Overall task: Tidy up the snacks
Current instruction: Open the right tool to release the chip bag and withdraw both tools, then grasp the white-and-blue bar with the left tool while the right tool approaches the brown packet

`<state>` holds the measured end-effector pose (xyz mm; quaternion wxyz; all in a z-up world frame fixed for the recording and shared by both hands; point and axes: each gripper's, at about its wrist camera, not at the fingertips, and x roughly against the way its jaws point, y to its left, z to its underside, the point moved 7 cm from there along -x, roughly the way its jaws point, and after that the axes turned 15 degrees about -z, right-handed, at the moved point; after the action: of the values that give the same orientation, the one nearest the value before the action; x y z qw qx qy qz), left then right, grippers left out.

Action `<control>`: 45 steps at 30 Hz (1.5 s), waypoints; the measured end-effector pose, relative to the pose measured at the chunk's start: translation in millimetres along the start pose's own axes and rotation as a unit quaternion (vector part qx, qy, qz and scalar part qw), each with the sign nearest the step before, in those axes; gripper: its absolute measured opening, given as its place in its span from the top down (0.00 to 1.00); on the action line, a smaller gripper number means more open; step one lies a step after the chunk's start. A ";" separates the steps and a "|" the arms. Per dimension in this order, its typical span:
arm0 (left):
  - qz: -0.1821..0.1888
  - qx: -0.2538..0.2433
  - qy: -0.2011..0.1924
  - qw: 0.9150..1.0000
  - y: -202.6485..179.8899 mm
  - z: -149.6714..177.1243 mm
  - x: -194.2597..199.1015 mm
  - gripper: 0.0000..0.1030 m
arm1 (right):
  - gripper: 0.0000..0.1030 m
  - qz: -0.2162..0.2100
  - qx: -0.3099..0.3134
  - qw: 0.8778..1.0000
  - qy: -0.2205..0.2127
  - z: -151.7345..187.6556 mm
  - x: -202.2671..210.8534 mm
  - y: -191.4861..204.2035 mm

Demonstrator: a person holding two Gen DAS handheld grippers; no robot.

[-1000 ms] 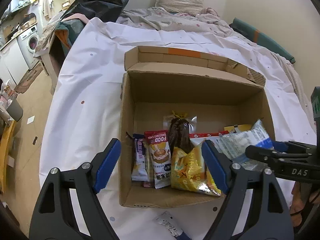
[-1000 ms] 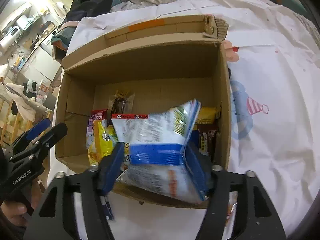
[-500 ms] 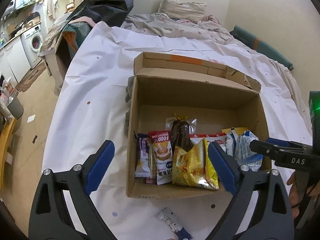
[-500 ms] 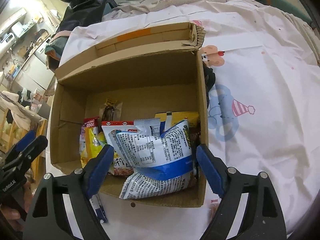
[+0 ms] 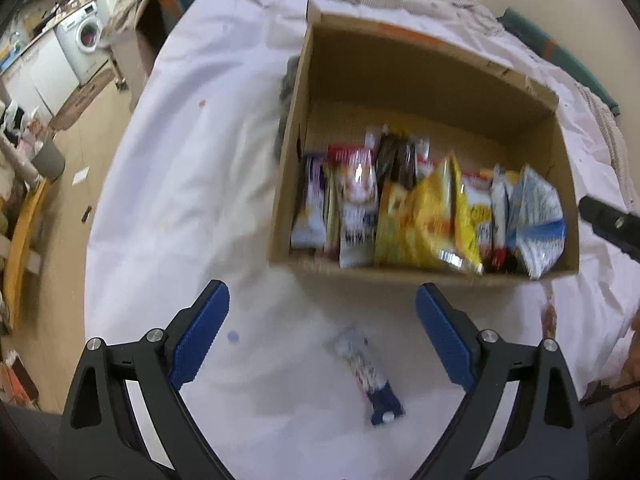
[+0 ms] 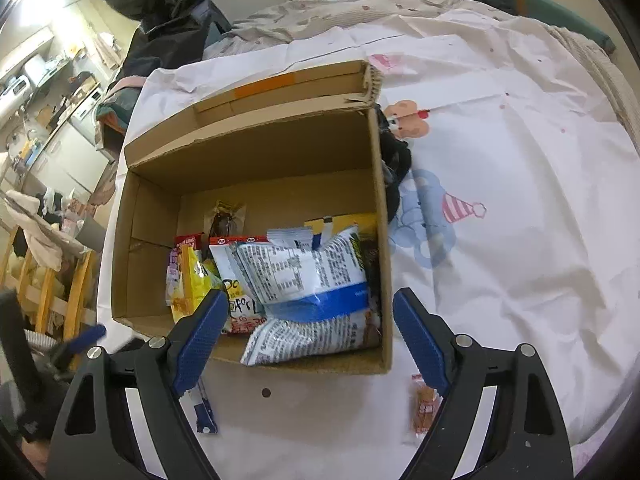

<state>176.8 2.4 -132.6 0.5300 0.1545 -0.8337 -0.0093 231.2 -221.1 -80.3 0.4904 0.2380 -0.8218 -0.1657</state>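
Note:
An open cardboard box stands on the white sheet and holds several upright snack packs. The white and blue bag leans at the box's right end. A yellow bag stands mid-box. My left gripper is open and empty, above a small white and blue packet lying on the sheet in front of the box. My right gripper is open and empty, just before the box's near wall. A small orange packet lies on the sheet by its right finger.
A black item lies against the box's right outer wall. The sheet has cartoon prints and covers a bed with rumpled bedding behind. The floor, a washing machine and furniture lie to the left.
My right gripper let go of the white and blue bag into the box and drew back. My left gripper pulled back and tilted down over the loose packet on the sheet.

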 end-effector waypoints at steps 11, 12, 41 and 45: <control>0.002 -0.105 0.106 0.989 -55.8 84.2 -43.5 0.10 | 0.16 -0.041 -0.093 0.995 -0.018 30.1 25.2 -31.9; 0.000 -0.120 0.108 0.987 -62.0 89.1 -46.4 0.10 | 0.16 -0.042 -0.099 0.994 -0.019 33.2 28.0 -35.7; 0.080 -0.137 0.037 0.987 -44.8 54.6 28.2 0.86 | 0.16 0.000 -0.143 0.989 -0.039 60.7 45.1 -69.1; 0.099 -0.116 0.016 0.988 -26.5 44.2 48.8 0.86 | 0.16 0.042 -0.154 0.984 -0.075 57.3 62.7 -85.4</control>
<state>125.0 -42.4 -113.7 0.5562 0.0089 -0.8294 -0.0511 174.6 -324.6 -104.5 0.4646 0.1117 -0.8305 -0.2864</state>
